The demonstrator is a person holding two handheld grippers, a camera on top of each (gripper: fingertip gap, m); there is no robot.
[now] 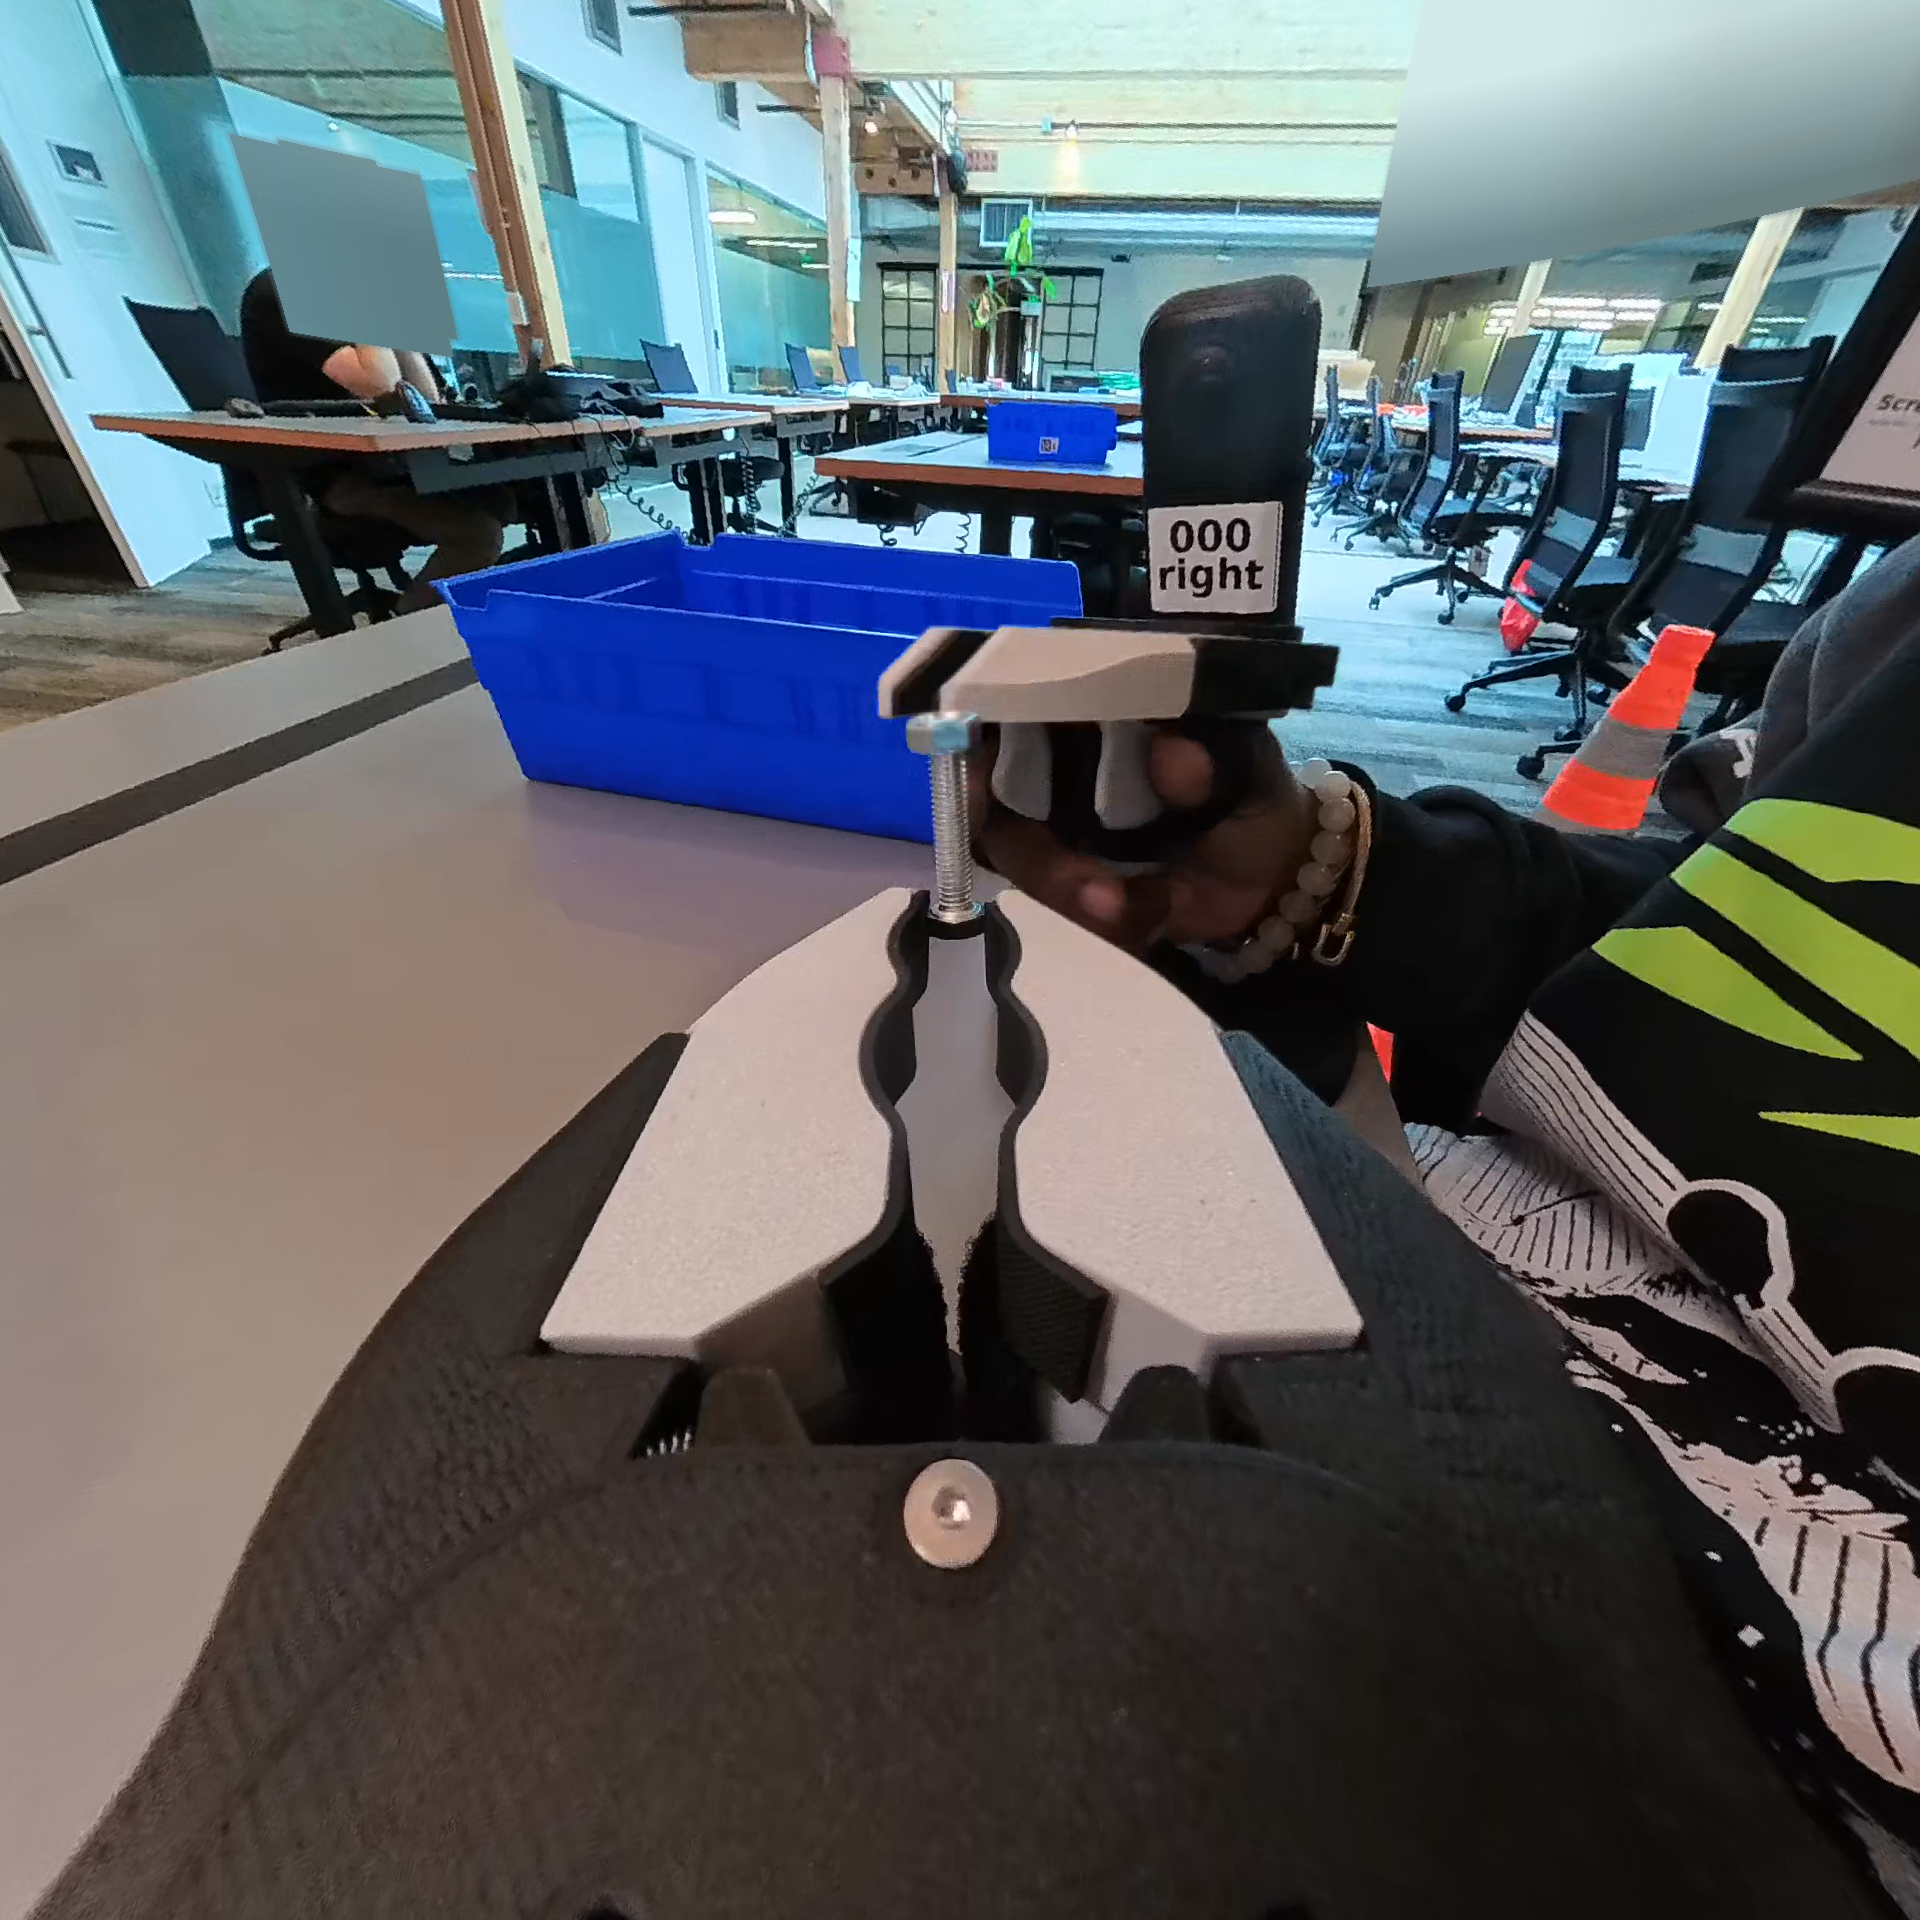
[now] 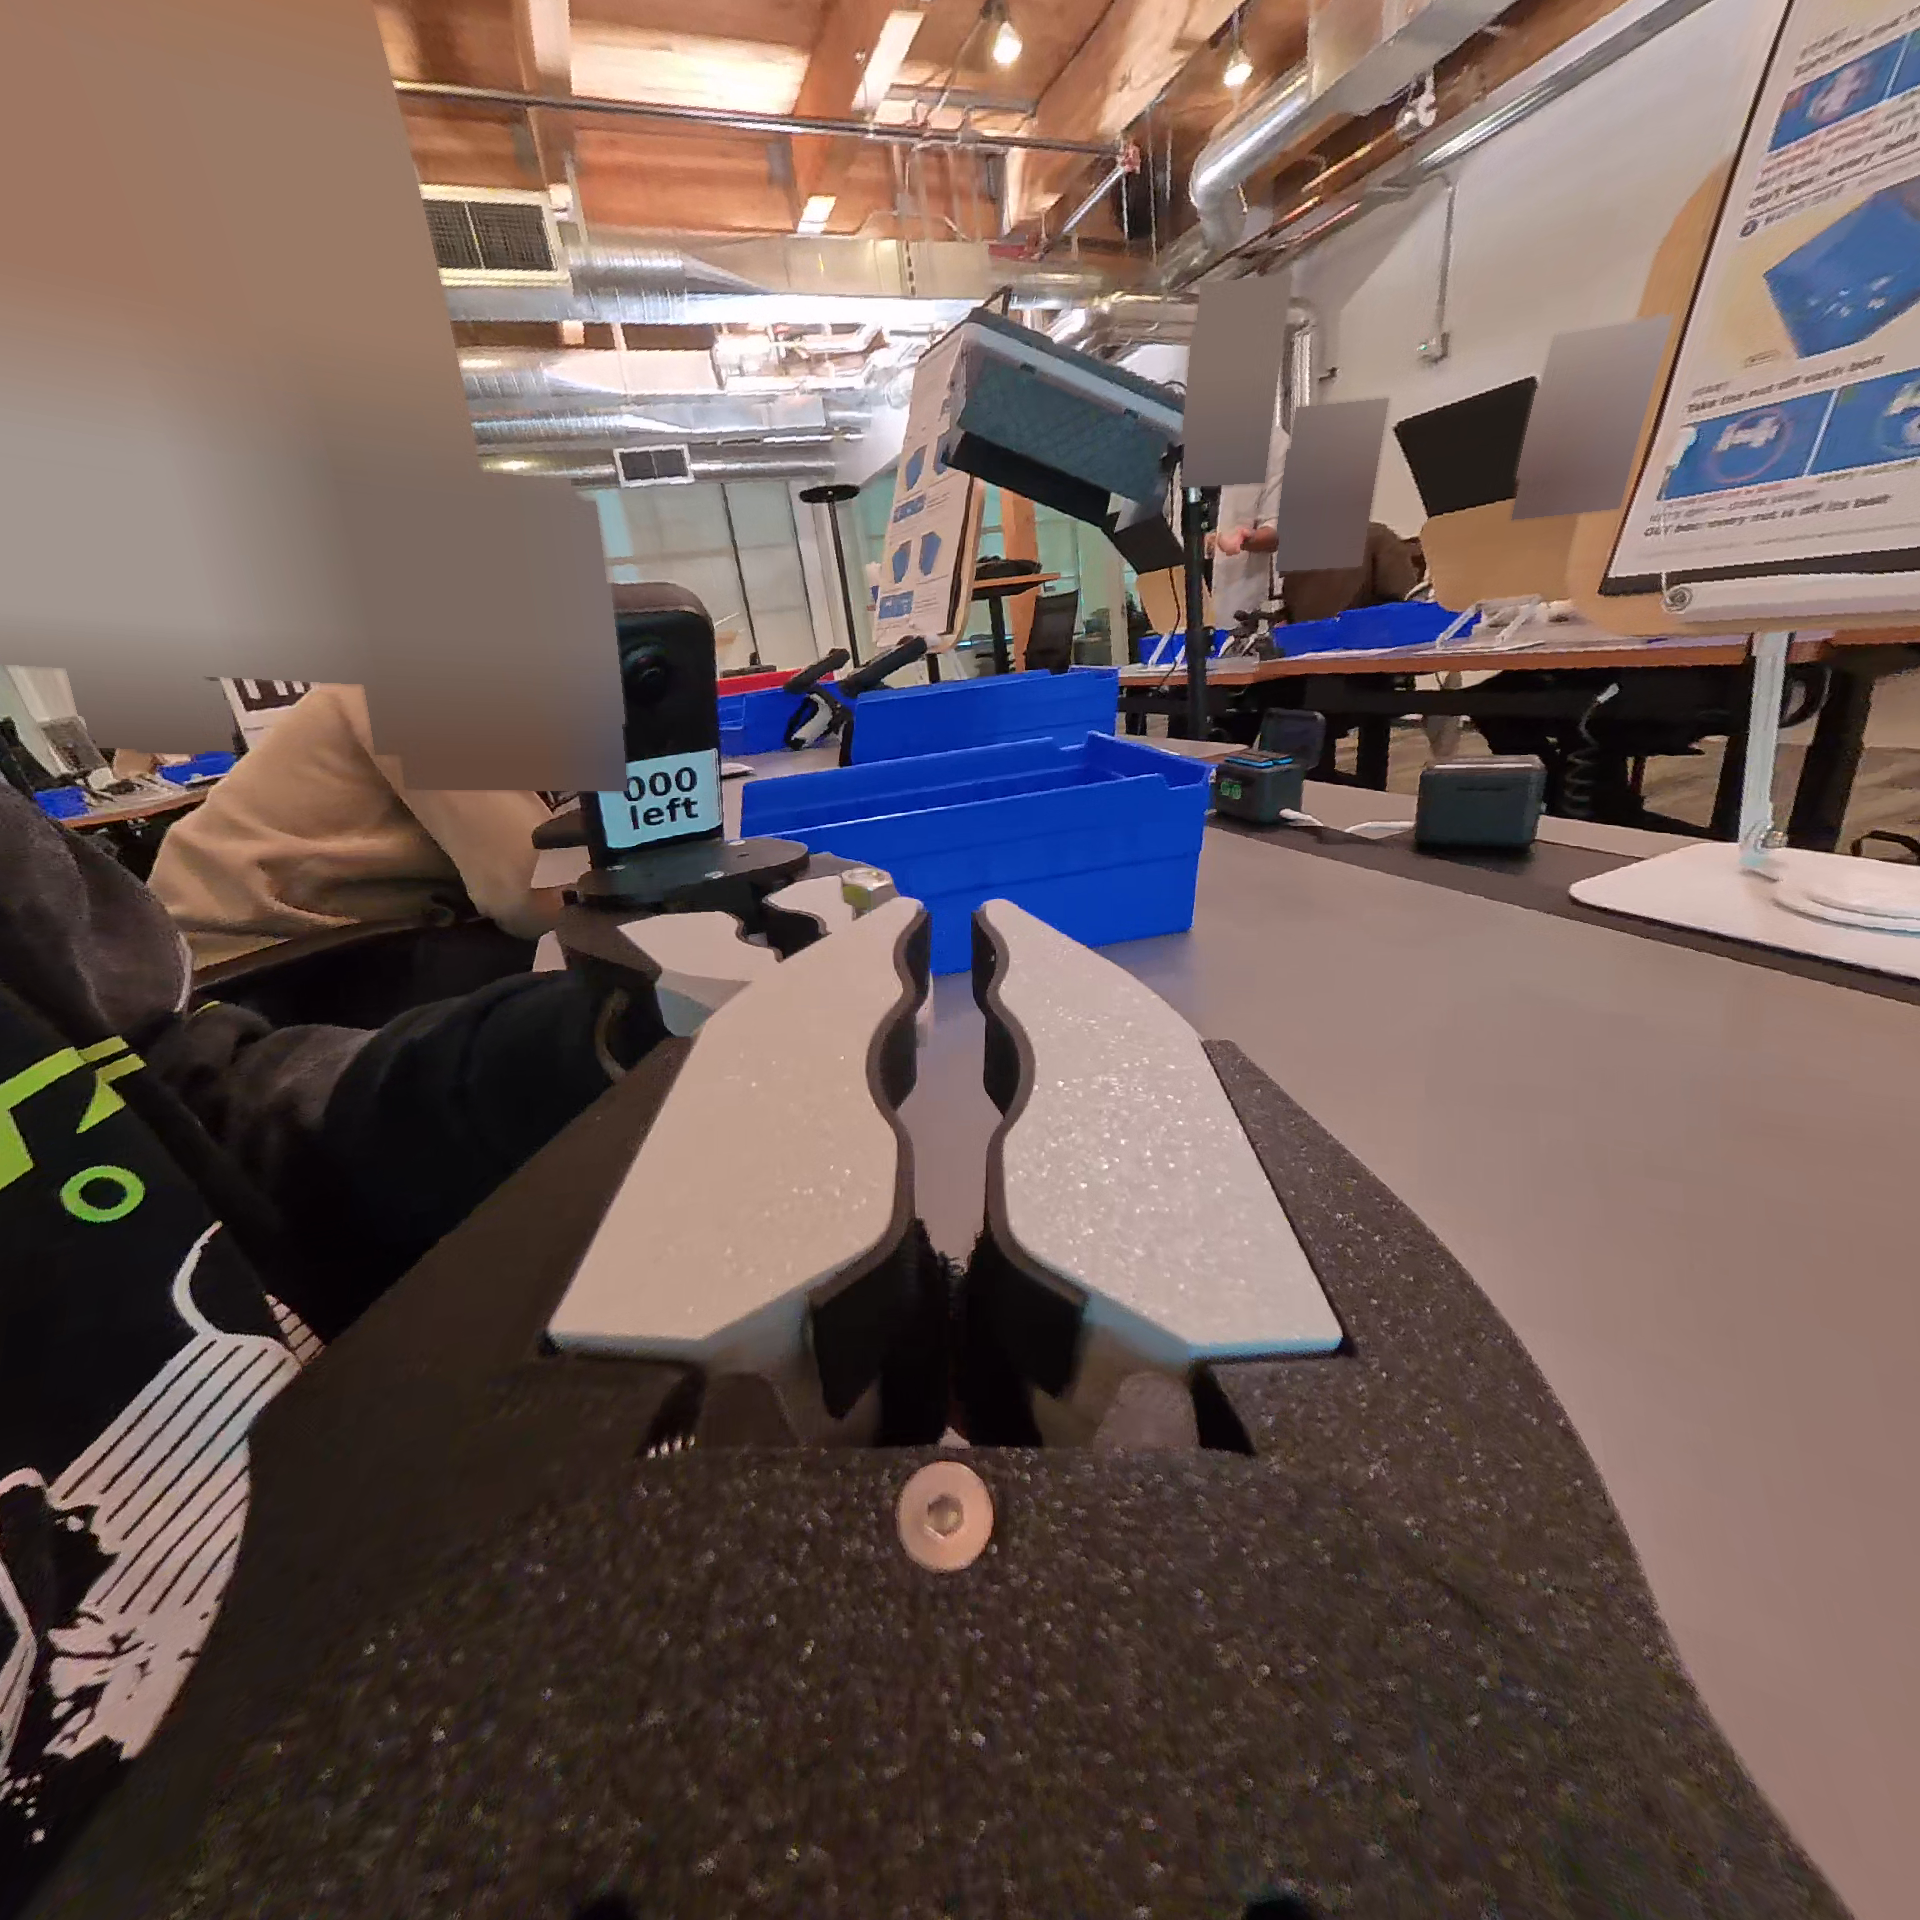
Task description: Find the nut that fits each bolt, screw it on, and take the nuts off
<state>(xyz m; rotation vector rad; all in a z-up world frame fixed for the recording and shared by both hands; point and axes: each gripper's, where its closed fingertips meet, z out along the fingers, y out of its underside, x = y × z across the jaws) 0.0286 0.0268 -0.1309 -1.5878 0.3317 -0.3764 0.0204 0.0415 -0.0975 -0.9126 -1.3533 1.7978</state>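
Above bare grey tabletop [image 1: 260, 1039] near blue bin [image 1: 727, 665]: left jaws clamping upright bolt [image 1: 951, 821], right jaws nearly closed, empty.

A blue bin [image 1: 748, 665] blocks the way ahead (just beyond the bolt [image 1: 951, 821]); grey table [image 1: 260, 987] lies open leftward.

The left gripper [image 1: 954, 920] pinches the bottom end of a shiny bolt [image 1: 950, 821] with its fingers [image 1: 831, 997], and the bolt stands straight up. The right gripper [image 1: 925, 691], held in a hand [image 1: 1164, 831], sits just above the bolt's head. A blue bin [image 1: 727, 665] rests on the gray counter [image 1: 260, 987] beyond the fingers.
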